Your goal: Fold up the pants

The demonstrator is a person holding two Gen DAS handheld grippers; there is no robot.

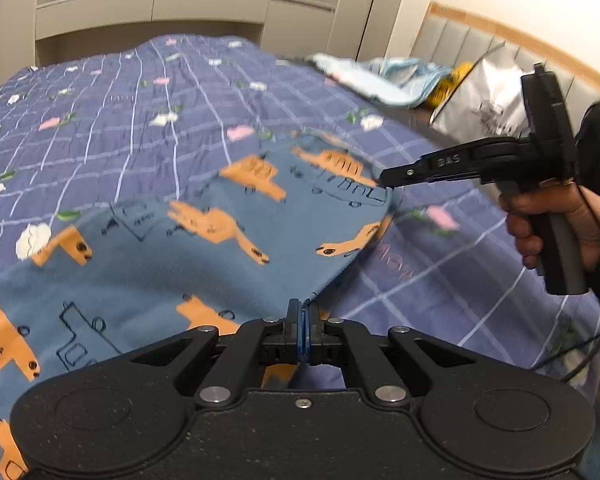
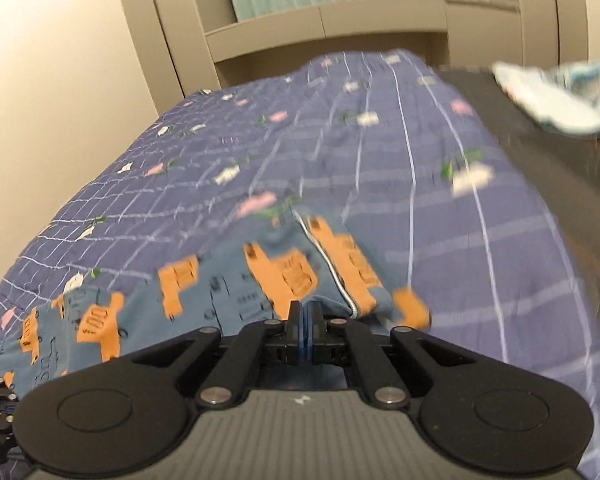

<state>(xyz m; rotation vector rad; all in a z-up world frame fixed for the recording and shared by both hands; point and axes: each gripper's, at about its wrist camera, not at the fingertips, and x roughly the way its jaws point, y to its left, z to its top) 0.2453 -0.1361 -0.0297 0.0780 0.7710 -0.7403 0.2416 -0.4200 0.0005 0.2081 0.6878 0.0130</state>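
Note:
Blue pants [image 1: 204, 248] printed with orange vehicles lie spread on a purple plaid bedspread [image 1: 132, 112]. My left gripper [image 1: 303, 314] is shut, pinching the near edge of the pants. My right gripper [image 1: 385, 181], held by a person's hand [image 1: 556, 220], comes in from the right and is shut on the pants' far corner. The right wrist view is blurred: the pants [image 2: 228, 296] hang from the shut right gripper [image 2: 304, 314], with a white seam line beside it. A piece of the left gripper's body shows at that view's lower left edge.
Crumpled light blue clothes [image 1: 384, 80], a yellow item [image 1: 452, 84] and a white bag [image 1: 488, 100] lie at the back right by the padded headboard [image 1: 460, 40]. Beige cabinets [image 1: 152, 12] and a green curtain stand beyond the bed.

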